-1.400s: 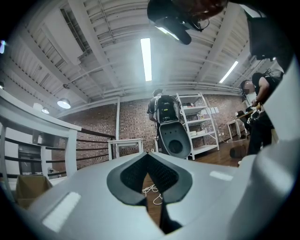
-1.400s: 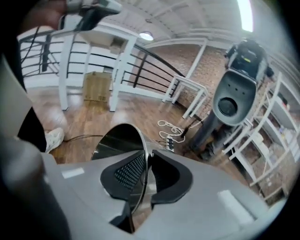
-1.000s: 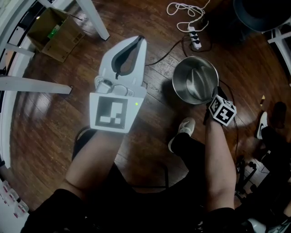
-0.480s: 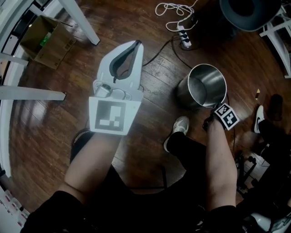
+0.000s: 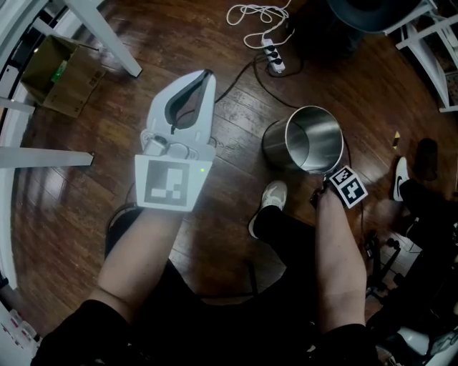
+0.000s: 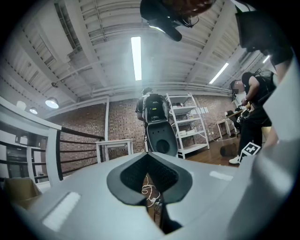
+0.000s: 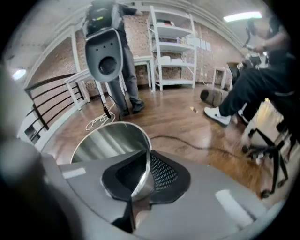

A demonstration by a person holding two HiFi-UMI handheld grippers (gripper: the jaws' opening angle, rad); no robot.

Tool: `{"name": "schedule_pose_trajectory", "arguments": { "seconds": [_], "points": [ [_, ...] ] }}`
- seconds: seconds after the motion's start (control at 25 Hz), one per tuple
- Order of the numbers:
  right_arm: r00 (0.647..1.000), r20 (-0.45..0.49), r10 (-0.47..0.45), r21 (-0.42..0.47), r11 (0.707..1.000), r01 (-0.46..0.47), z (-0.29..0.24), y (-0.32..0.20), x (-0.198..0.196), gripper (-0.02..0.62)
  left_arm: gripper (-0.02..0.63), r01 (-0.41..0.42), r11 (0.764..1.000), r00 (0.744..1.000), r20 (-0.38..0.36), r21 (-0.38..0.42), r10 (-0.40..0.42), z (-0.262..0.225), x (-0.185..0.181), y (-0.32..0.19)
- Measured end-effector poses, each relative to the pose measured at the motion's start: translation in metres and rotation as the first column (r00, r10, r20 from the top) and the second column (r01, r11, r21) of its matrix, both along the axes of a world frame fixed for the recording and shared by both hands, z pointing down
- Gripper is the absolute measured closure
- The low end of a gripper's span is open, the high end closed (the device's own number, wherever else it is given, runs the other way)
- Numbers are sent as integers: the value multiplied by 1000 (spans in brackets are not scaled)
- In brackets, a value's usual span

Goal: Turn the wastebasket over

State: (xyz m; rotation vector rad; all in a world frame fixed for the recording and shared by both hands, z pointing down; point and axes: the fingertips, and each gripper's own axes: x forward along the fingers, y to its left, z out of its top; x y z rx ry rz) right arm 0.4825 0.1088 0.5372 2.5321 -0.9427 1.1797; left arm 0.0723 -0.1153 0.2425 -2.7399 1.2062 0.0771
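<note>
Fingers (image 7: 165, 174) of the right gripper (image 7: 146, 160) were closing on the near rim of the wastebasket (image 5: 308, 139). One pad sat inside the rim and one outside, so the thin metal edge was pinched between them. The left gripper (image 5: 206, 73) hung higher and well apart to the left, its fingers (image 6: 174, 172) pressed together at the tips on nothing.

Dark wooden floor (image 5: 129, 121) filled the head view. On it, mouth up and leaning a little, sat the wastebasket, a polished steel cylinder just beyond the person's white shoe (image 5: 270, 199). Its base may have been partly off the boards, but the steep angle left that unclear. A cardboard box (image 5: 54, 75) lay far off to the left. A power strip (image 5: 274, 56) and a coil of white cord (image 5: 250, 14) lay beyond the wastebasket.

The wastebasket looked empty, stiff and fairly light, but slick. Held at a single point on the rim, it would probably swing or slip as it was tipped. The rim seemed a fair place to start the turn. A second hold from the left gripper, on the far rim or low on the wall, would likely steady it on the way over.
</note>
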Motion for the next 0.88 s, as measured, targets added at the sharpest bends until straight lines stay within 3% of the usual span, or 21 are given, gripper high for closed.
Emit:
{"name": "schedule_pose_trajectory", "arguments": {
  "seconds": [0.08,0.16,0.2,0.32,0.44,0.52,0.56,0.6,0.72,0.88],
  "points": [
    [974,-186,-126,38,990,136,-48,-28,0,592,607,-1,1000,1000,0,-2,1,4,-1,0],
    [887,-391,-247,137,937,321,-114,-67,-18,592,607,-1,1000,1000,-6,-3,1,10,-2,-1],
    [827,-485,-285,189,889,417,-150,-85,-34,592,607,0,1000,1000,-9,-4,0,13,-3,-1],
    [623,-711,-327,258,702,663,-254,-117,-96,592,607,-1,1000,1000,-18,-5,0,21,-4,-2],
    [425,-852,-307,218,529,820,-324,-118,-155,592,607,-1,1000,1000,-24,-7,1,29,-6,-3],
    [333,-895,-296,178,448,876,-339,-113,-181,591,607,-2,1000,1000,-26,-8,2,34,-6,-3],
    [321,-899,-296,173,433,884,-335,-111,-185,591,607,-3,1000,1000,-27,-8,2,36,-6,-3],
    [339,-891,-303,183,443,878,-326,-111,-180,591,607,-3,1000,1000,-27,-8,3,39,-6,-3],
    [447,-833,-327,248,502,829,-294,-123,-158,572,607,-5,1000,1000,-29,-10,5,46,-6,-4],
    [483,-799,-360,267,506,820,-271,-142,-167,538,607,-6,1000,1000,-28,-14,6,54,-7,-5]
  ]
}}
